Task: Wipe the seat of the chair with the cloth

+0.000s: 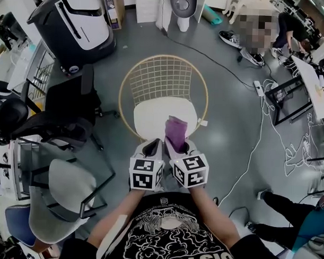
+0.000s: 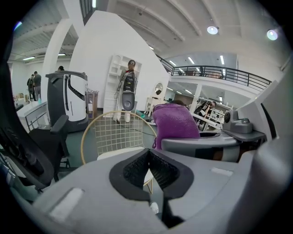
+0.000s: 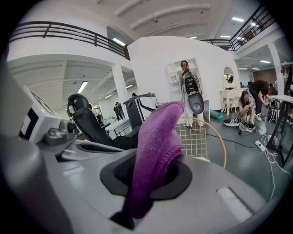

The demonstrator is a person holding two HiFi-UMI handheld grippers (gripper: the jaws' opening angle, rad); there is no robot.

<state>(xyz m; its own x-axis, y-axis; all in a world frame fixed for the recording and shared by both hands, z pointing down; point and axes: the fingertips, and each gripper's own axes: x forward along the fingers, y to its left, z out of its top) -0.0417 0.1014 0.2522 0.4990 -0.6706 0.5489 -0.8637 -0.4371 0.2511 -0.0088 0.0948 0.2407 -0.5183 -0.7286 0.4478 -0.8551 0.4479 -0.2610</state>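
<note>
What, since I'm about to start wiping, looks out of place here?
Nothing stands out. The purple cloth is clamped in the right claw by the white chair seat; the left claw is shut and empty.

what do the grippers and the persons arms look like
The left gripper and right gripper have smooth light grey moulded bodies, with black textured pads lining the jaws. Each carries a white cube printed with black square markers. The person wears a black short-sleeved t-shirt with a white print.
</note>
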